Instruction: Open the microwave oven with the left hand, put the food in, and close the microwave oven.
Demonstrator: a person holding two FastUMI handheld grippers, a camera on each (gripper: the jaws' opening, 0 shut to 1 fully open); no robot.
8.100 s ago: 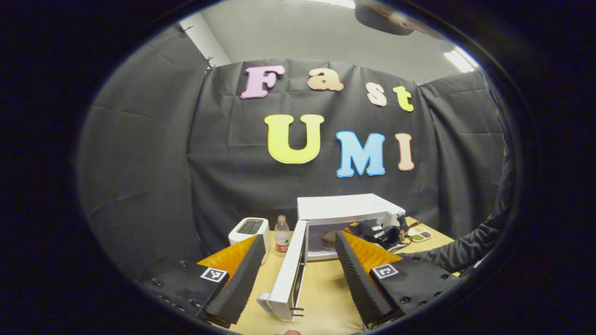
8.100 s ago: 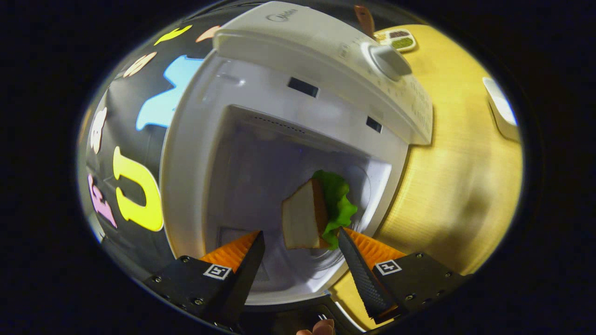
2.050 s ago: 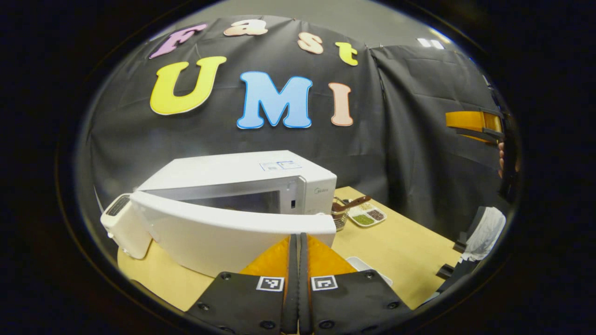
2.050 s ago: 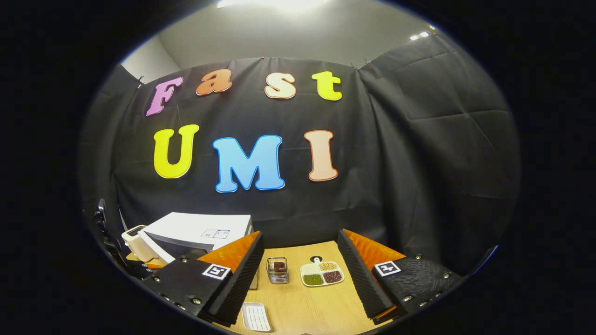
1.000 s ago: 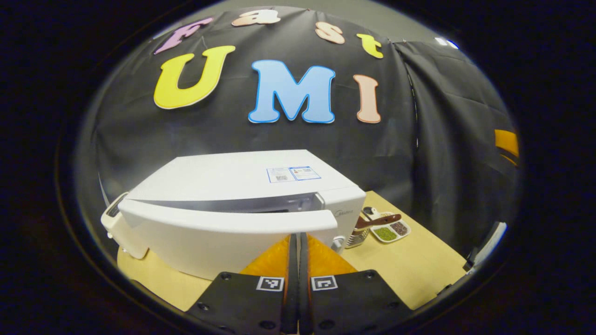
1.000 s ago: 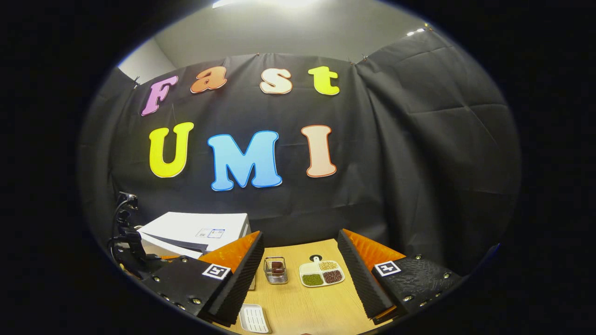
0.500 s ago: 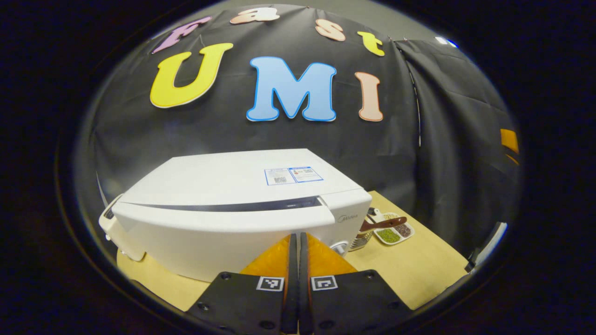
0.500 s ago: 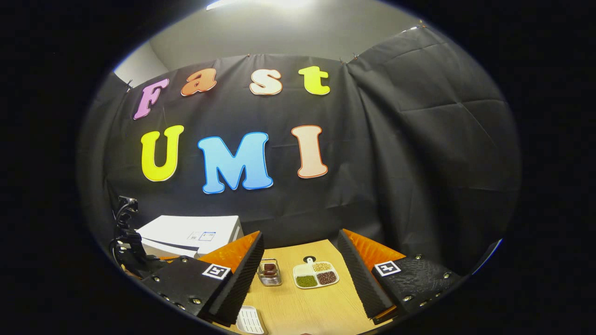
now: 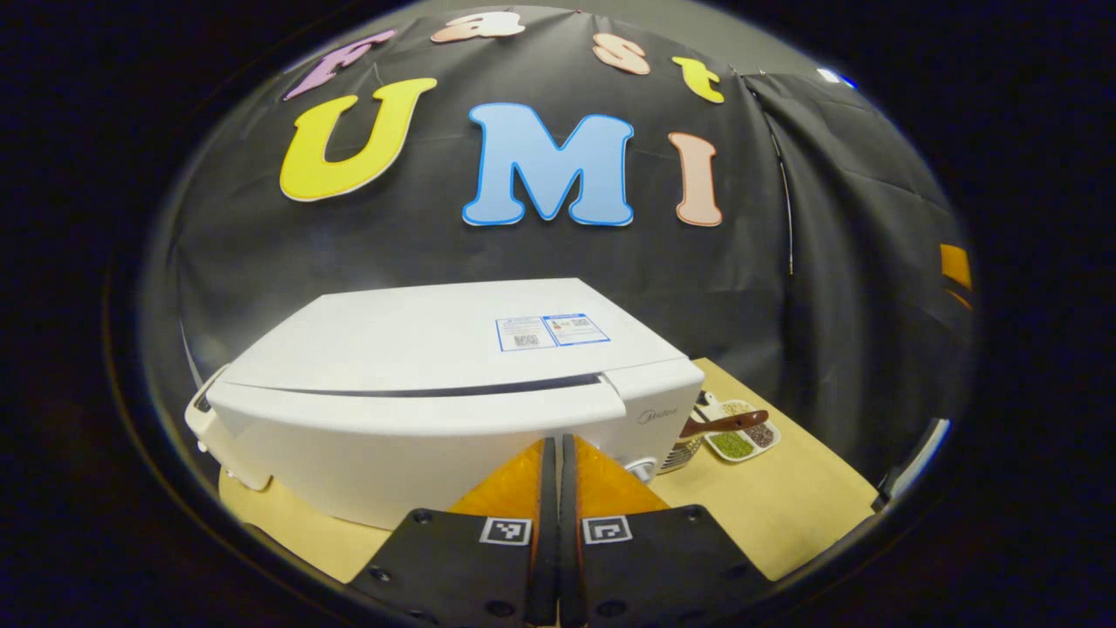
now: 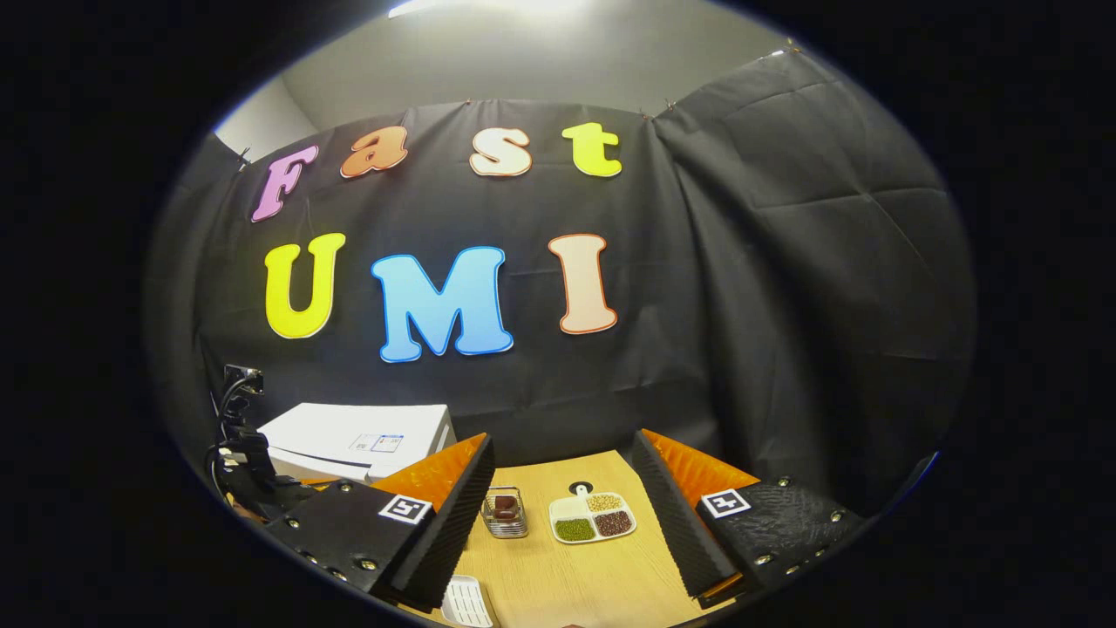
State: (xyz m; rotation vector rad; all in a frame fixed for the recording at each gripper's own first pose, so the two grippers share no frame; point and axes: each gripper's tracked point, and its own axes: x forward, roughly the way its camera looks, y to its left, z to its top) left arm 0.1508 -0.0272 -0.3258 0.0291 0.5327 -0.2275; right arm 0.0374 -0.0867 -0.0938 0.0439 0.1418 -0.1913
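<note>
Left gripper (image 9: 553, 453), fingers together, seemingly touches the microwave door (image 9: 418, 436); right gripper (image 10: 562, 488) spread wide.

Brand name on microwave (image 9: 453, 384) front, upper right corner (image 9: 656, 416) — small grey script, too blurred to read. White/blue sticker (image 9: 552, 331) on top w/ 2 QR-type codes; print illegible. Square black-white marker tags on each gripper.
</note>
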